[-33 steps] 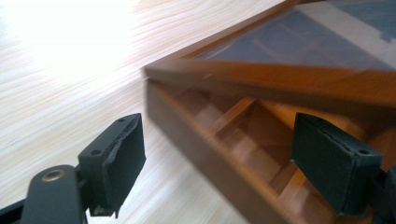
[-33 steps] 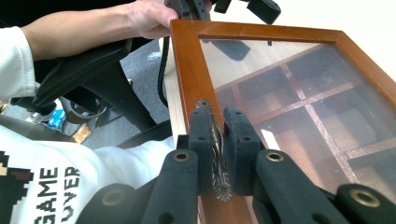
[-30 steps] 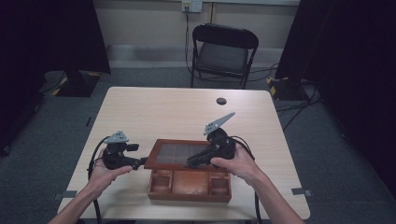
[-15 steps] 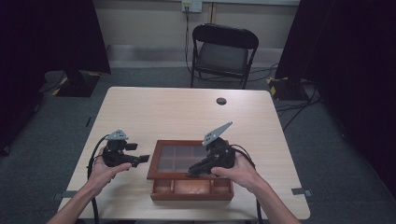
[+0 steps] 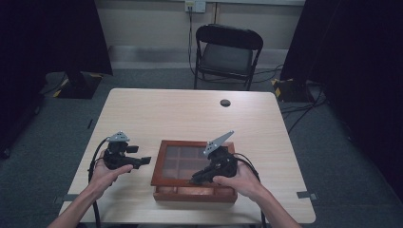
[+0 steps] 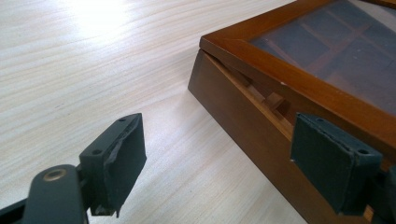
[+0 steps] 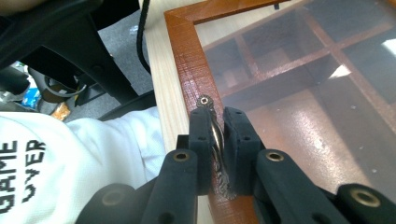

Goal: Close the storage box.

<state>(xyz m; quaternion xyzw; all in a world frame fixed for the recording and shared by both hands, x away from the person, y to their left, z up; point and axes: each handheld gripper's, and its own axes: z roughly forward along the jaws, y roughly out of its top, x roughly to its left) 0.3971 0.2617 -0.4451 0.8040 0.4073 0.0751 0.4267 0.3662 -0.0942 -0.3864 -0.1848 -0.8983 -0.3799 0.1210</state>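
Evidently lowering the lid (image 5: 194, 159) by its metal handle (image 7: 215, 140), right tongs (image 5: 199, 179) clamp it over the box (image 5: 195, 192) on the surface (image 5: 157, 114); left tongs (image 5: 142, 160) wait open just beside, probably to steady.

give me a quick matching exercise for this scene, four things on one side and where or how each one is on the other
Things:
1. left gripper
2. right gripper
3. lid
4. chair

States or places:
a. glass-paned, slightly raised at the front
b. beyond the table's far edge
c. open, beside the box's left side
d. shut on the metal handle

Pairs: 1-c, 2-d, 3-a, 4-b
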